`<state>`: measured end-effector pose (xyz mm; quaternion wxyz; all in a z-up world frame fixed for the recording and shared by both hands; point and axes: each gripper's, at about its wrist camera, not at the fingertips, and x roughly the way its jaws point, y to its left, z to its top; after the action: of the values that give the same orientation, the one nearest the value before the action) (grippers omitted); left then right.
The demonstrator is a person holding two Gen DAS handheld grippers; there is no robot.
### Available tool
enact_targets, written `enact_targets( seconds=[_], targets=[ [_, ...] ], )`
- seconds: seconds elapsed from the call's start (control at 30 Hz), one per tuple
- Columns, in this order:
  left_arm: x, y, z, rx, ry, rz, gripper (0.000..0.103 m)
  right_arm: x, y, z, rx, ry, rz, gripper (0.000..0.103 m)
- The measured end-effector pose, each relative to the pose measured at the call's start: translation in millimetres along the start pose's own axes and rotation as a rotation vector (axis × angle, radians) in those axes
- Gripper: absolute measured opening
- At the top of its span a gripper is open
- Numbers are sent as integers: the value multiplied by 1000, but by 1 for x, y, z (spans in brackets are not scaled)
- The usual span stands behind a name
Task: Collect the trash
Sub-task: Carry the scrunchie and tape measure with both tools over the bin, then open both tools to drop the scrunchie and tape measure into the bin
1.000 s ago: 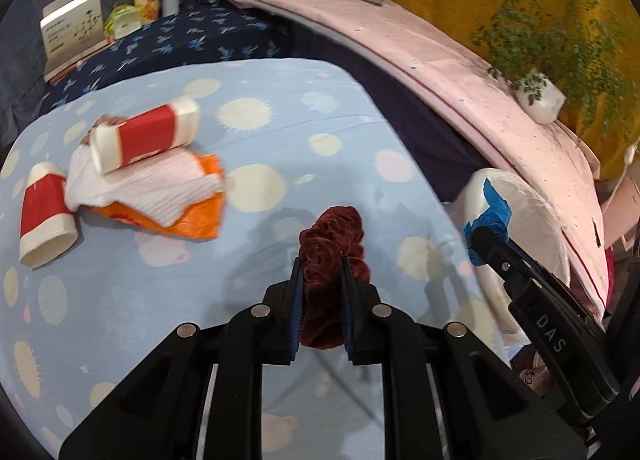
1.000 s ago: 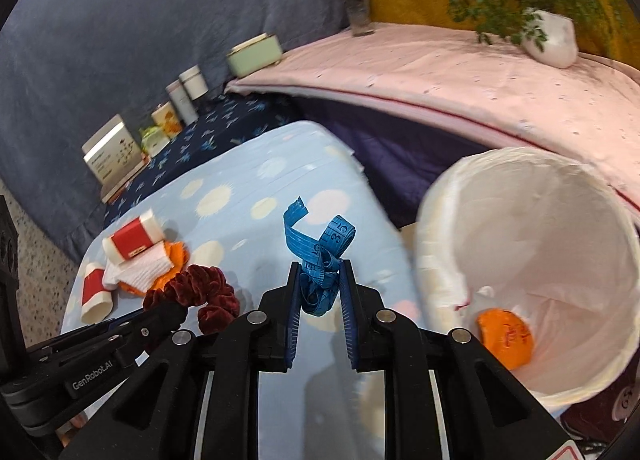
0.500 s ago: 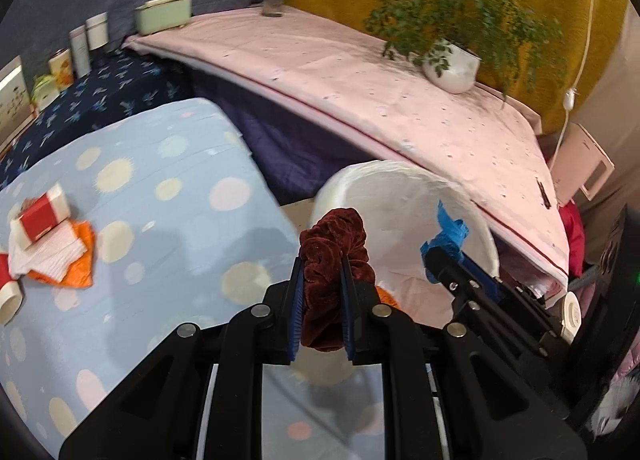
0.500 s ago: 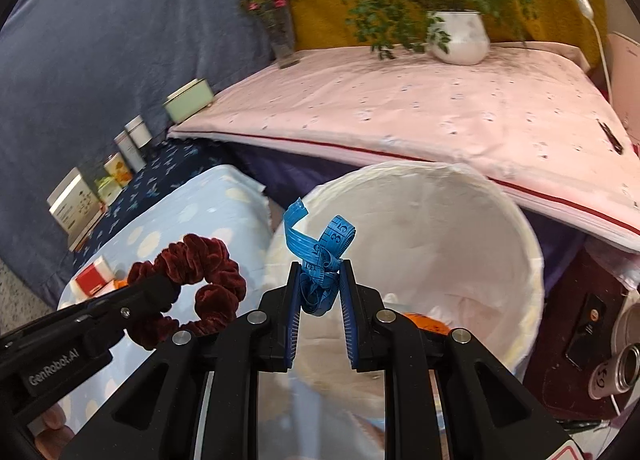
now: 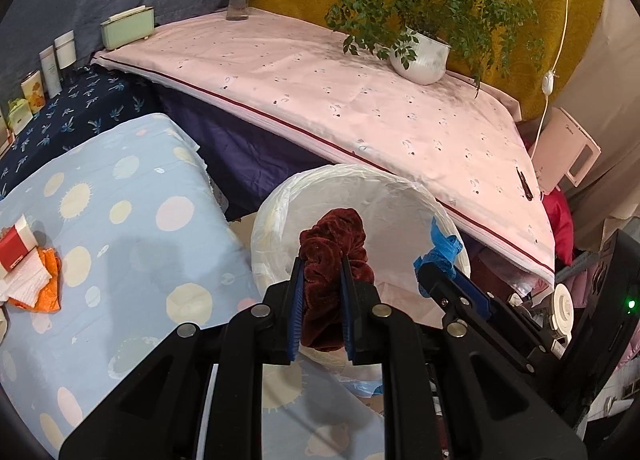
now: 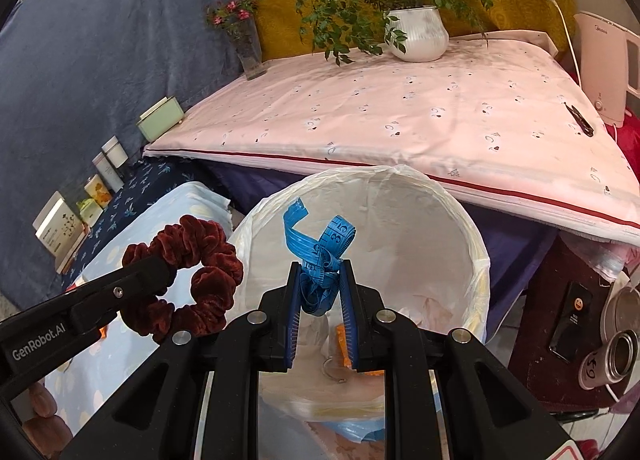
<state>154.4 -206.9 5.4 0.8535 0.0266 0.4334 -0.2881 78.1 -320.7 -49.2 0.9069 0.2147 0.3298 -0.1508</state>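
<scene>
Right wrist view: the right tool (image 6: 320,284) is clamped on a crumpled blue measuring tape (image 6: 318,252), and the tape hangs over the open mouth of the white-lined trash bin (image 6: 478,256).
Left wrist view: the left tool (image 5: 322,292) is clamped on a dark red velvet scrunchie (image 5: 334,244), with the bin's rim (image 5: 264,220) showing around and behind it.
Which is nearer the drop: judging by both views, the right tool sits more squarely over the opening; the scrunchie (image 6: 188,268), seen from the right wrist, hangs at the bin's left rim, partly over the edge of the blue spotted bedsheet (image 6: 120,256).
Direction of the bin from each tool: below and ahead of the right one; below and slightly to the right of the left one, as I read it.
Tape's lie: bunched upward from the pads, loose ends curling above; no clear long axis.
Inside the bin: an orange wrapper (image 6: 340,344) and pale scraps lie at the bottom.
Left behind: a red-and-white pack (image 5: 14,244) atop a white tissue and an orange wrapper (image 5: 48,292) lie on the sheet, well apart from the bin.
Likely next: letting go of the tape looks safe where it is; the scrunchie probably wants a nudge further over the opening first.
</scene>
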Motion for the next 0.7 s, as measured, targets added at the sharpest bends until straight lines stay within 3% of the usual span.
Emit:
enact_targets(
  seconds=[0.33, 0.37, 0.4, 0.43, 0.47, 0.7],
  targets=[
    [10, -2, 1, 0, 27, -26, 19, 1, -3, 1, 13, 2, -5, 21],
    [11, -1, 0, -5, 33, -34, 23, 0, -4, 1, 20, -2, -8, 25],
    [11, -1, 0, -10, 39, -28, 39, 0, -5, 2, 27, -2, -8, 36],
    [12, 1, 0, -16, 41, -22, 48, 0, -6, 2, 34, -8, -9, 43],
    [10, 3, 0, -32, 27, -15, 59, -1, -6, 2, 37, -13, -19, 45],
    [6, 10, -1, -41, 17, 5, 59, -5, -3, 3, 30, -20, -17, 48]
  ],
)
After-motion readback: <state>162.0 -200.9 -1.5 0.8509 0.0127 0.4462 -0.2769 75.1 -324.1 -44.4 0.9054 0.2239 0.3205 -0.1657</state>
